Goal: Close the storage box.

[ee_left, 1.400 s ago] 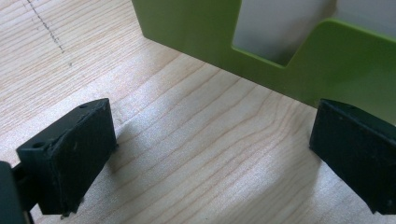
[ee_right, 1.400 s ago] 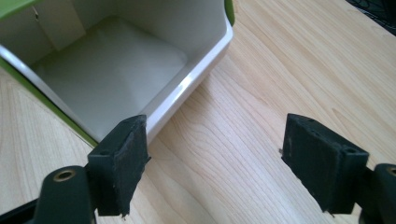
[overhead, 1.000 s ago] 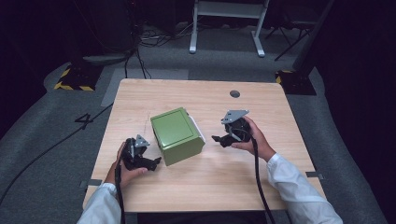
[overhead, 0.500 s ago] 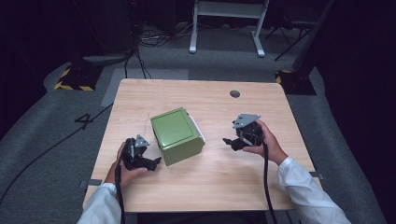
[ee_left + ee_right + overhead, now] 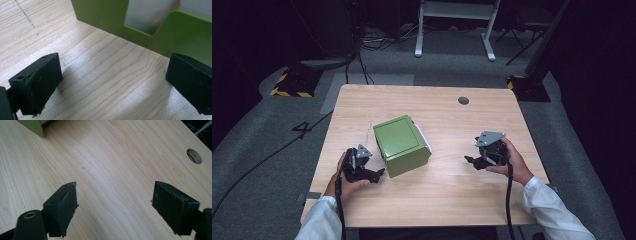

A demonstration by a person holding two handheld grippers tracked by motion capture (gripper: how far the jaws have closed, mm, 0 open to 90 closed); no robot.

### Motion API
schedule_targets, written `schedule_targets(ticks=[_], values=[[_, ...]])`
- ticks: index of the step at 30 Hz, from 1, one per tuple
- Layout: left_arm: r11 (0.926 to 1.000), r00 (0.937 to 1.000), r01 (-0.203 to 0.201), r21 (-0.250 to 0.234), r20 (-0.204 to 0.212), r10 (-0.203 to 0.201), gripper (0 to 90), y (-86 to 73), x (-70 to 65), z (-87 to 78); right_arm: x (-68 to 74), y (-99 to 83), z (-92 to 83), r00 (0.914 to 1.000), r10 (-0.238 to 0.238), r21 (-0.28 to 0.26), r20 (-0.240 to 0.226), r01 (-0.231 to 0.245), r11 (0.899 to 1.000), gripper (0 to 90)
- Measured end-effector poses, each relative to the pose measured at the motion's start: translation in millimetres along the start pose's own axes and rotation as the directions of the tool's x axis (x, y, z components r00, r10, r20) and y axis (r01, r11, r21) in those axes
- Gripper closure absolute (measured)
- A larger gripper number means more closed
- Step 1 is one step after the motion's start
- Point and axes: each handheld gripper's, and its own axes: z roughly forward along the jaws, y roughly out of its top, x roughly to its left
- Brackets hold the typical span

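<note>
wooden table (image 5: 437,200) with cable hole (image 5: 463,100); grey floor (image 5: 257,165), white stand (image 5: 455,25) behind

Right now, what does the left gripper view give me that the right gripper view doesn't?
Left gripper view: the green box's side close up, with a cutout opening onto a pale inside, just beyond the open left gripper.
Right gripper view: the round cable hole in the tabletop, and just a corner of the box beyond the open right gripper.
Both: spread black jaws over bare wooden table.

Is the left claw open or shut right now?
Open. In the left gripper view, the left claw has its two black jaws standing wide apart with bare table between them, short of the green box.
</note>
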Motion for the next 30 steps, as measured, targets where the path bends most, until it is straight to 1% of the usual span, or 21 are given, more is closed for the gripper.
schedule_targets(ticks=[1, 5, 9, 13, 14, 17, 21, 23, 27, 30], values=[[1.0, 1.0, -0.005, -0.001, -0.002, 0.005, 0.6, 0.1, 0.3, 0.0, -0.1, -2.9, -1.2, 1.0, 0.002, 0.001, 0.005, -0.002, 1.0, 20.2], [1.0, 1.0, -0.004, -0.001, -0.005, 0.004, 0.6, -0.3, -0.1, -0.4, -1.6, -14.7, -4.8, 0.9998, 0.021, 0.01, 0.003, -0.021, 1.0, 20.2], [1.0, 1.0, -0.003, -0.001, -0.001, 0.003, 0.6, -0.9, -0.6, -0.8, -2.9, -27.0, -9.1, 0.9996, 0.02, 0.021, 0.02, -0.02, 1.0, 20.1], [1.0, 1.0, -0.003, 0.0, -0.001, 0.003, 0.6, -1.3, -0.9, -1.2, -5.9, -40.3, -13.5, 0.9985, 0.051, 0.023, 0.018, -0.052, 0.998, 20.1], [1.0, 1.0, 0.001, -0.001, 0.0, -0.001, 0.6, -1.3, -1.2, -1.1, -6.6, -43.7, -14.5, 0.9983, 0.054, 0.029, 0.022, -0.054, 0.998, 20.1], [1.0, 1.0, -0.003, 0.002, -0.001, 0.003, 0.6, -1.3, -1.0, -1.4, -9.8, -53.4, -18.8, 0.9975, 0.063, 0.032, 0.032, -0.064, 0.997, 19.9], [1.0, 1.0, 0.001, 0.0, 0.0, -0.001, 0.6, -1.4, -1.2, -1.2, -15.5, -68.3, -26.0, 0.9943, 0.1, 0.031, 0.035, -0.101, 0.994, 19.5], [1.0, 1.0, 0.001, 0.0, 0.0, -0.001, 0.6, -1.4, -1.2, -1.2, -18.2, -76.8, -29.8, 0.9919, 0.118, 0.031, 0.047, -0.119, 0.992, 19.5], [1.0, 1.0, -0.002, 0.0, -0.001, 0.002, 0.6, -1.3, -1.0, -1.3, -24.1, -95.1, -35.6, 0.985, 0.165, 0.028, 0.052, -0.166, 0.986, 19.4], [1.0, 1.0, -0.003, 0.003, -0.002, 0.003, 0.6, -1.3, -1.0, -1.5, -28.3, -108.9, -39.2, 0.9778, 0.201, 0.031, 0.058, -0.203, 0.979, 18.8]])
